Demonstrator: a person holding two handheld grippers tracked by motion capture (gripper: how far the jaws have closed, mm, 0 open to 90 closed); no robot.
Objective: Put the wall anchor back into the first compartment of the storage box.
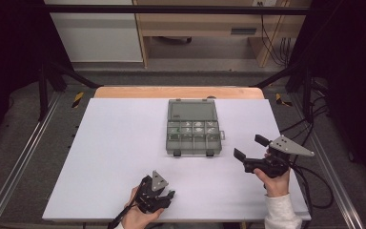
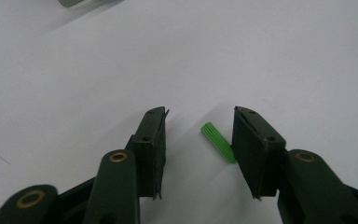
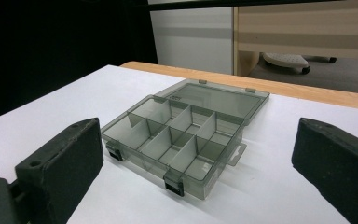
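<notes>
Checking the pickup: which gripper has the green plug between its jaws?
The left gripper: the green plug lies between its jaws; the right gripper faces the open box.

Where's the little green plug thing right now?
In the left gripper view, the green plug lies on the white table between the left gripper's open jaws, right against the right-hand one.

This is looking like a lab or test workspace. A white-topped table [image 1: 114, 157] is sitting inside a black metal frame [image 1: 43, 81], with cables [image 1: 310, 129] trailing beyond the right gripper [image 1: 251, 150]. Farther off, past both grippers, plain wooden furniture [image 1: 209, 24] is standing on a grey floor.
</notes>
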